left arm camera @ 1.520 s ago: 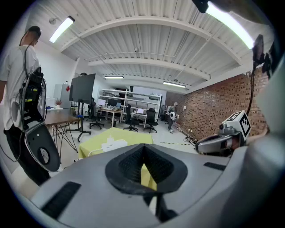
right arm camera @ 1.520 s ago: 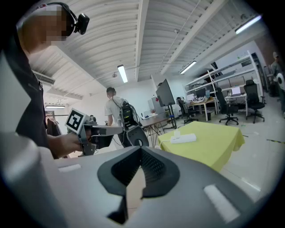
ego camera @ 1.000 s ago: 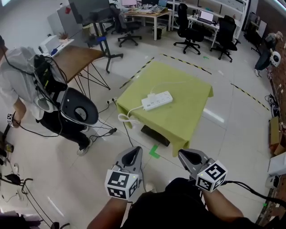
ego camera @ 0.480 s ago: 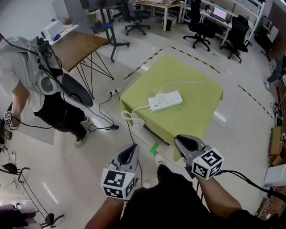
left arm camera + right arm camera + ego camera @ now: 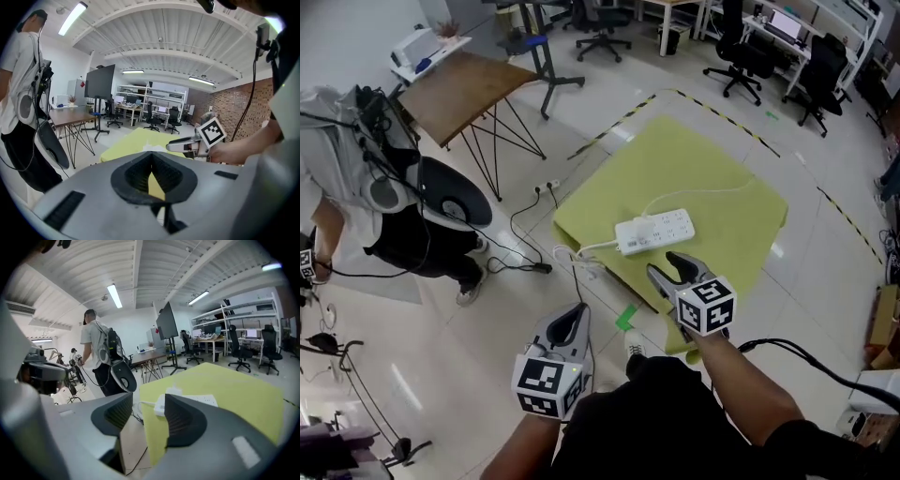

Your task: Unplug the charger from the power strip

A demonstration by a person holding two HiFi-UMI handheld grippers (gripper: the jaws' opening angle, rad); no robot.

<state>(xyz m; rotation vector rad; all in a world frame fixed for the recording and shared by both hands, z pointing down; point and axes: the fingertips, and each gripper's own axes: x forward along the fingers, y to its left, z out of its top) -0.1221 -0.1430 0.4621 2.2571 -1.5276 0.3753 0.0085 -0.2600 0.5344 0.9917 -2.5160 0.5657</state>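
My right gripper [image 5: 664,265] has its jaws opening with nothing between them. It points over the near edge of the green-covered table [image 5: 722,159] at the power strip [image 5: 656,231]. My left gripper [image 5: 572,317] hangs by my body, jaws together and empty. The charger [image 5: 172,391] sits plugged in at the strip's near end. I judge this the approach. Next I must close on the charger body, probably pinning the strip with the left.
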